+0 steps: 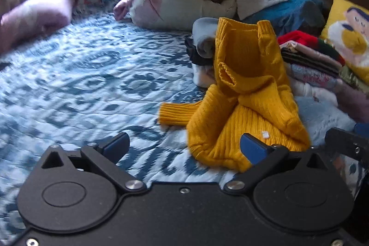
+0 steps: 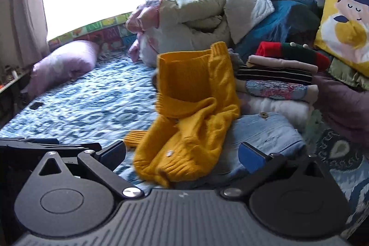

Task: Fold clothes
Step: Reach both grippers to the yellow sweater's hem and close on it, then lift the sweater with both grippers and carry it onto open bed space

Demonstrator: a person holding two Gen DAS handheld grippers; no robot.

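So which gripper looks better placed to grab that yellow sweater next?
Probably the right gripper: it is open, and the crumpled yellow knit sweater lies between its fingers. The left gripper, also open, mostly frames the blue quilt.

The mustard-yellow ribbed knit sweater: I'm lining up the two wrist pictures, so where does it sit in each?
Left wrist view: the mustard-yellow ribbed knit sweater is right of centre, crumpled on the blue patterned quilt, just beyond the open left gripper.
Right wrist view: the sweater is at centre, partly over light blue denim, ahead of the open right gripper.
Shared landmark: the yellow cartoon-print cushion, far right in both.
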